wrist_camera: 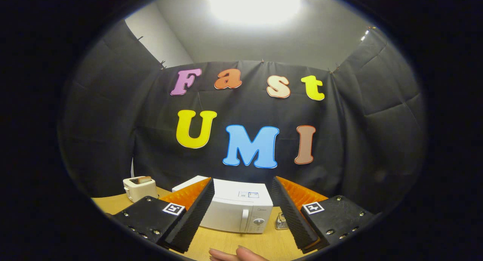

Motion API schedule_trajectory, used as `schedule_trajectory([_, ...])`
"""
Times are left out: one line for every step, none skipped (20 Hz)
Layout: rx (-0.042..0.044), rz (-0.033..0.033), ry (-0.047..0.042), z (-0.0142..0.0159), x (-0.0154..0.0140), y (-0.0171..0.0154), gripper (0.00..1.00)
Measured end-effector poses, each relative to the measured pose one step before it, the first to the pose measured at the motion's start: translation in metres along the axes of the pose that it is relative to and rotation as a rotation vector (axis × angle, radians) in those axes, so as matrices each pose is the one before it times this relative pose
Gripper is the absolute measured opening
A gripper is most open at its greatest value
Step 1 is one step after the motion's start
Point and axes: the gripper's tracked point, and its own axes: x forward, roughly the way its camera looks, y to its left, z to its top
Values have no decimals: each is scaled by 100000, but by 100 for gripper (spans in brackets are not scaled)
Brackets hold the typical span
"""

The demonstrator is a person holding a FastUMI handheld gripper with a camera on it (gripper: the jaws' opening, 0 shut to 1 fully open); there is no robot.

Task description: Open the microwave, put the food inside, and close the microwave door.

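The gripper [242,212] hung wide open and empty at lower centre, the shut microwave [234,210] on the table [226,244] beyond its 2 fingers, fitting either the start or the finish.

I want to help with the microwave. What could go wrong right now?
1. The microwave is shut and the open gripper is not yet at its handle; a sloppy pull might slide it.
2. A person's hand rests on the table just under the fingers and could get bumped.
3. The small glass jar beside the microwave could tip.
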Motion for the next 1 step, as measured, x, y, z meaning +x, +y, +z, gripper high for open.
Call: schedule_trajectory([190, 126, 243, -186, 112, -120, 98])
